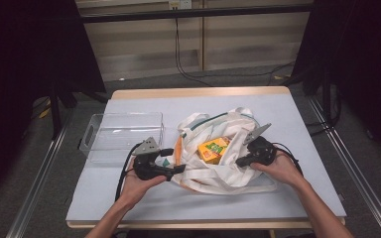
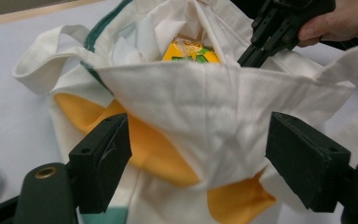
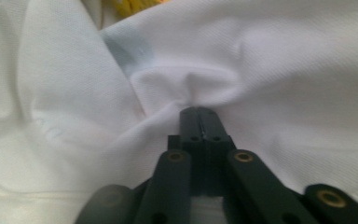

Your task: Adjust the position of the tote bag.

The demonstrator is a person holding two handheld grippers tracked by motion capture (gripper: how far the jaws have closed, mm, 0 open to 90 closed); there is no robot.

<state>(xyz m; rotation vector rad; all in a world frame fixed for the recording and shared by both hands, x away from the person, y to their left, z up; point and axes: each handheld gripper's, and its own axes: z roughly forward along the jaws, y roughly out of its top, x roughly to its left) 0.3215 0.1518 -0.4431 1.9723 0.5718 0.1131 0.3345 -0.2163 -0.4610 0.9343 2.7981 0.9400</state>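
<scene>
A white cloth tote bag [image 1: 213, 177] with orange and green patches lies crumpled at the middle of the table, mouth open. A yellow carton [image 1: 212, 149] sits inside it; its top shows over the rim in the left gripper view [image 2: 189, 50]. My left gripper [image 1: 174, 161] is at the bag's left side, open wide, with the bag's near rim [image 2: 191, 102] between its jaws [image 2: 200, 163]. My right gripper [image 1: 239, 161] is shut on a fold of the bag's cloth [image 3: 284, 70] at the right side, pinching it at the tips [image 3: 199, 112]. That gripper also shows in the left gripper view [image 2: 254, 53].
A clear plastic bin [image 1: 121, 131] stands empty to the left of the bag, just beyond my left hand. The grey-blue table mat [image 1: 278, 114] has bare room at the back and right. Cables run on the floor behind the table.
</scene>
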